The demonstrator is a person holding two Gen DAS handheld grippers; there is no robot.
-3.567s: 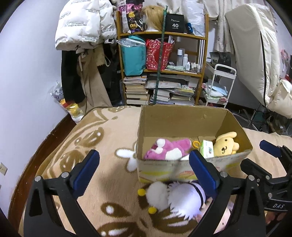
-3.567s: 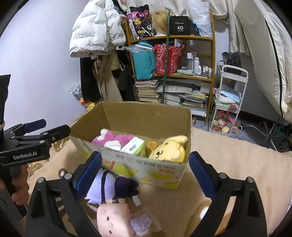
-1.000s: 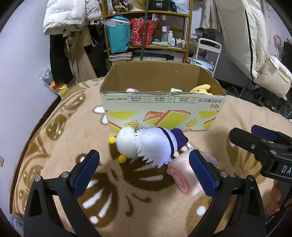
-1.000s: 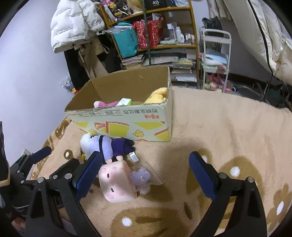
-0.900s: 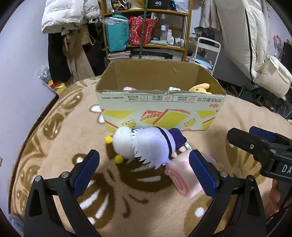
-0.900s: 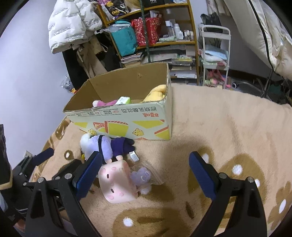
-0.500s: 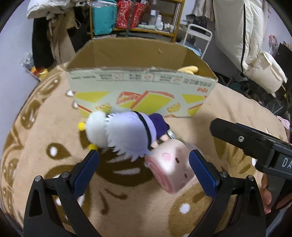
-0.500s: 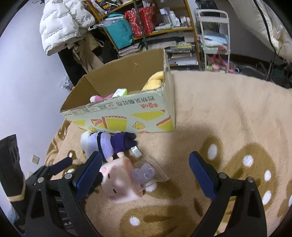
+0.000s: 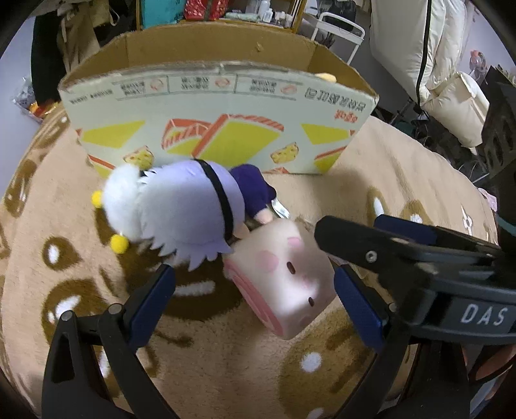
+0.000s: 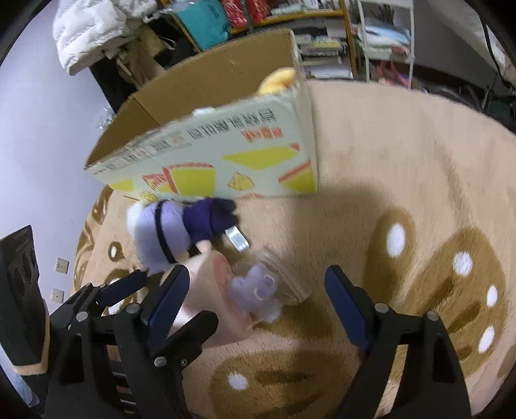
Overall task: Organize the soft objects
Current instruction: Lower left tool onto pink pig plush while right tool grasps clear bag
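Observation:
A pink roll-cake plush [image 9: 283, 274] lies on the tan rug between the open fingers of my left gripper [image 9: 254, 301]. A lilac-and-white doll plush [image 9: 180, 212] lies behind it against the cardboard box [image 9: 213, 129]. In the right wrist view my right gripper [image 10: 258, 301] is open over a small purple plush in a clear bag [image 10: 261, 287], with the pink plush [image 10: 209, 290] at its left finger and the doll [image 10: 171, 232] beyond. A yellow plush [image 10: 279, 79] shows inside the box [image 10: 225, 151].
The patterned rug [image 10: 403, 193] spreads to the right of the box. A shelf with bags and books [image 10: 258, 19], a white cart [image 10: 383, 35] and hanging coats [image 10: 96, 29] stand behind. My right gripper's arm [image 9: 419, 258] crosses the left wrist view at the right.
Both grippers have dropped down and forward toward the plushes on the rug. The pink plush now sits between the left fingers, and the bagged purple plush between the right fingers.

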